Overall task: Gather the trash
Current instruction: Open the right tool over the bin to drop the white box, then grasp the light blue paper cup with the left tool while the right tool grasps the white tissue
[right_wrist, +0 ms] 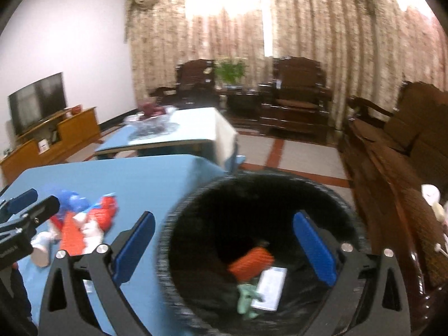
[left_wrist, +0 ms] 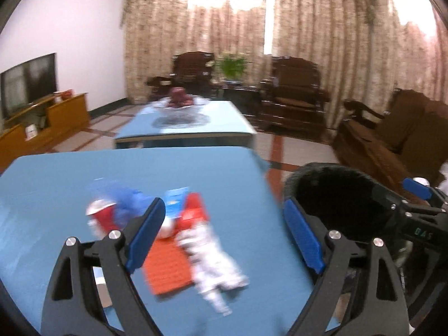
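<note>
A heap of trash lies on the blue table [left_wrist: 56, 179]: a red cup [left_wrist: 102, 218], a crumpled blue wrapper [left_wrist: 126, 198], an orange packet [left_wrist: 165, 271], a red packet [left_wrist: 194, 210] and a crumpled white wrapper [left_wrist: 215, 266]. My left gripper [left_wrist: 224, 238] is open and empty just above the heap. My right gripper [right_wrist: 224, 249] is open and empty above the black bin [right_wrist: 196, 204], which holds an orange packet [right_wrist: 252, 260], a white card [right_wrist: 270, 288] and a green scrap [right_wrist: 246, 296]. The heap also shows in the right wrist view [right_wrist: 84, 218].
The bin [left_wrist: 330, 193] stands off the table's right edge. A second blue table [left_wrist: 190, 123] with a glass bowl [left_wrist: 179, 106] lies beyond. Dark wooden chairs [left_wrist: 294, 98] and a sofa [left_wrist: 392, 140] stand on the right, a TV cabinet [left_wrist: 42, 123] on the left.
</note>
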Tool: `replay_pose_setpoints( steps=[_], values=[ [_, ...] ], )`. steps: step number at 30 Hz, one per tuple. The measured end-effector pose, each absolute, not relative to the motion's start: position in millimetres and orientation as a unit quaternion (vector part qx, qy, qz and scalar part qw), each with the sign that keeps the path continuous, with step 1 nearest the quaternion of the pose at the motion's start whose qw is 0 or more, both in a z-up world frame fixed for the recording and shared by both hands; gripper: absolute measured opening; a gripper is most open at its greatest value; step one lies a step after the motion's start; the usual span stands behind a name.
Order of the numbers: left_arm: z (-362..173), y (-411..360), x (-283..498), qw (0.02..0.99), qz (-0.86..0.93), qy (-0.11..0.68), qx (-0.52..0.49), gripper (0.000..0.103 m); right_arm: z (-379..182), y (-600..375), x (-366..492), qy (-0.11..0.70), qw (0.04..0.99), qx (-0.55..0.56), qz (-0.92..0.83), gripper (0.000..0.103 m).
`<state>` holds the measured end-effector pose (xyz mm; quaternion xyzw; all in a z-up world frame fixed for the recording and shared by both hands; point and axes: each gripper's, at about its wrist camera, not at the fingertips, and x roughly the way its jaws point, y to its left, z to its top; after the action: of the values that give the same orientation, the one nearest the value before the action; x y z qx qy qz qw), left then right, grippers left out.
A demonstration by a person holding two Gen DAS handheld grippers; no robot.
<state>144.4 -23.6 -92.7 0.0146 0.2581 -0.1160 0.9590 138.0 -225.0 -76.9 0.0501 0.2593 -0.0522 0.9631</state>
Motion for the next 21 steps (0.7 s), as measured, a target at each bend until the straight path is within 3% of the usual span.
replay_pose_setpoints(
  steps=[12, 21],
  values=[
    [-110.9, 88.7, 111.4, 0.955, 0.017, 0.295, -0.011, 0.084, -99.4, -123.3, 149.1, 0.275, 0.96, 0.019, 0.048, 0.097],
    [-138.6, 125.2, 114.2, 0.94, 0.051, 0.336, -0.034, 0.084, -120.2, -74.8, 156.3, 0.283, 0.954, -0.015, 0.095, 0.097]
  ],
)
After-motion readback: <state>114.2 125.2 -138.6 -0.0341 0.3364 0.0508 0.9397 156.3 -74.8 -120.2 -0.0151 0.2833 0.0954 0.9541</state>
